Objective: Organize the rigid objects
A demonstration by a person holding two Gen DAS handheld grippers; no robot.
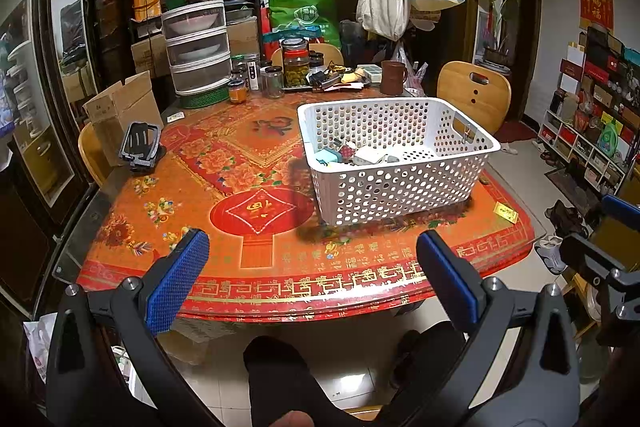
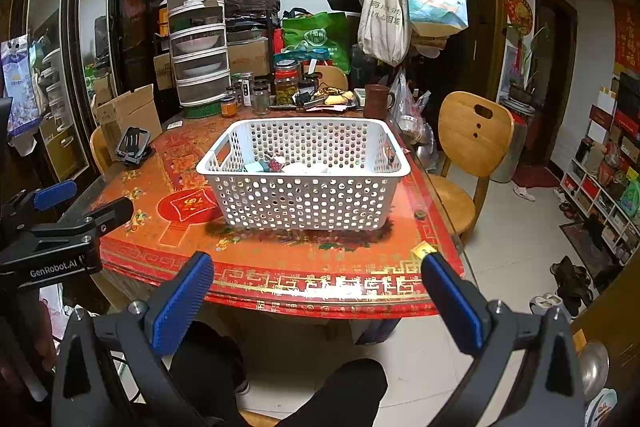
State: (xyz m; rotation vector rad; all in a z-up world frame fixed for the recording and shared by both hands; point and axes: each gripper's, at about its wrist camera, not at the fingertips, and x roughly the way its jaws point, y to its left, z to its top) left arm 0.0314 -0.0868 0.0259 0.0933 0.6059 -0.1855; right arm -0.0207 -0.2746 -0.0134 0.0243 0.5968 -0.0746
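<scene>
— While both tools hang off the near edge of the surface, how do they stand?
— The left gripper is spread wide with nothing between its blue pads. The right gripper is released just the same, empty, and it also shows at the right edge of the left wrist view.
— Where are the rigid objects?
— Most sit in the white perforated basket, which rests on the red patterned cloth toward the right half of the surface. Inside it I can make out a teal item, a small white box and a few other bits, too small to name.
— Anything loose outside the basket?
— A small yellow packet lies flat near the front right corner, apart from the basket. A dark round thing like a coin sits just beside the basket's right front corner. A black folding stand is on the left edge, next to an open cardboard box.
— And the far side?
— Glass jars, a brown mug and a tiered food cover are crowded along the back. A wooden chair stands to the right.
</scene>
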